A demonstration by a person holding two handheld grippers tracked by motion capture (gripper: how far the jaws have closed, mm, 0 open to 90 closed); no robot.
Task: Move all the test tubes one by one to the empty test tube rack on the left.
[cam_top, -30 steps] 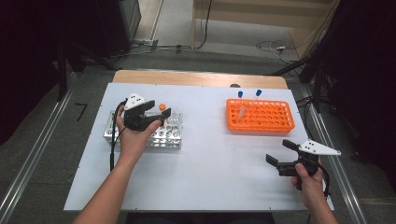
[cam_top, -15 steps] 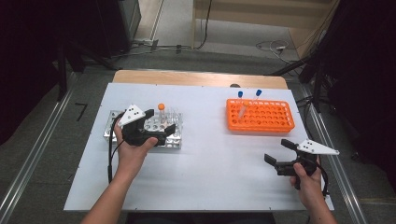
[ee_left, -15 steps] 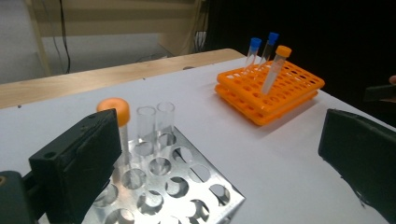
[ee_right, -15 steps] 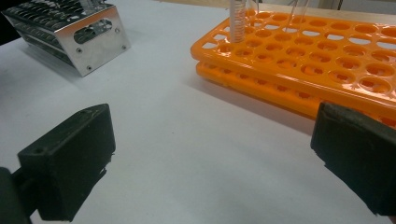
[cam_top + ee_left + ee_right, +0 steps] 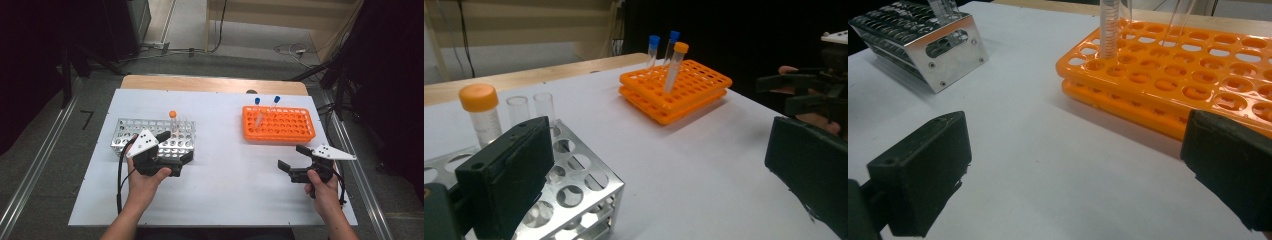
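Orange-capped tube in the metal rack

The orange-capped tube point(image 5: 173, 121) stands upright in a hole at the far edge of the shiny metal rack point(image 5: 125, 135) on the table's left side. Its body is clear; it may hold a pale filling, though the close view is too soft to be sure. Two clear uncapped tubes point(image 5: 517, 111) stand just beside it.

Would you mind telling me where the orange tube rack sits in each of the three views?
High view: the orange tube rack lies at the table's far right.
Left gripper view: it sits upper centre, across the white table.
Right gripper view: it spans the upper right, just beyond the jaws.
Shared landmark: the metal rack.
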